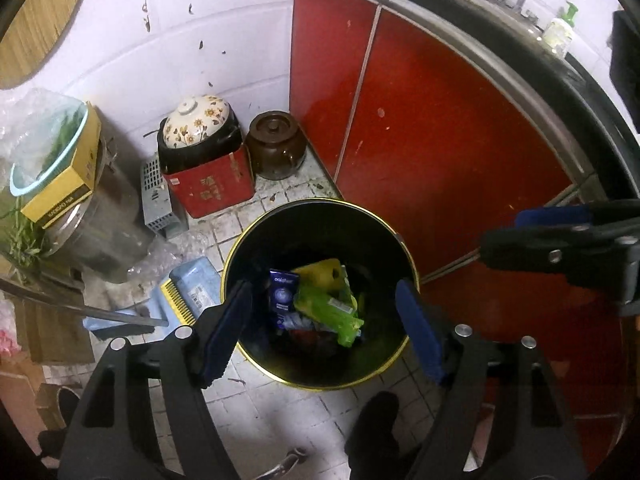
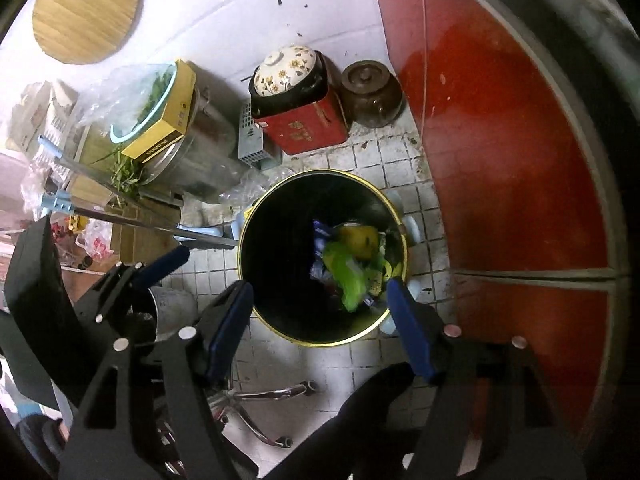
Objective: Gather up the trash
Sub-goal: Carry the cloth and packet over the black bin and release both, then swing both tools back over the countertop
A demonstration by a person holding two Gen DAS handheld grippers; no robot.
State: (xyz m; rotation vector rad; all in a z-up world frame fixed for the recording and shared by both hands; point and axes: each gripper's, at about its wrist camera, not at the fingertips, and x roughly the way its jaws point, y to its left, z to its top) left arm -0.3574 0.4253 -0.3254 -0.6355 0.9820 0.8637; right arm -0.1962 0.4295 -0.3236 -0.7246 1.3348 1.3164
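Observation:
A black trash bin with a gold rim [image 1: 256,224] stands on the tiled floor; it also shows in the right wrist view [image 2: 280,184]. Inside lie a dark blue carton [image 1: 283,294], a yellow sponge [image 1: 320,274] and a green wrapper [image 1: 328,310]; the wrapper [image 2: 346,276] and sponge [image 2: 358,240] show in the right wrist view too. My left gripper [image 1: 324,320] hangs open and empty above the bin. My right gripper [image 2: 320,312] is open and empty above the bin's near rim; it also shows at the right of the left wrist view [image 1: 560,232].
Red cabinet doors [image 1: 420,128] stand to the right. Against the wall sit a red tin [image 1: 208,188] with a floral pot [image 1: 198,120], a brown jar [image 1: 276,144] and a metal pot [image 1: 104,216]. A blue dustpan [image 1: 188,292] lies left of the bin. A chair base [image 2: 260,400] is near.

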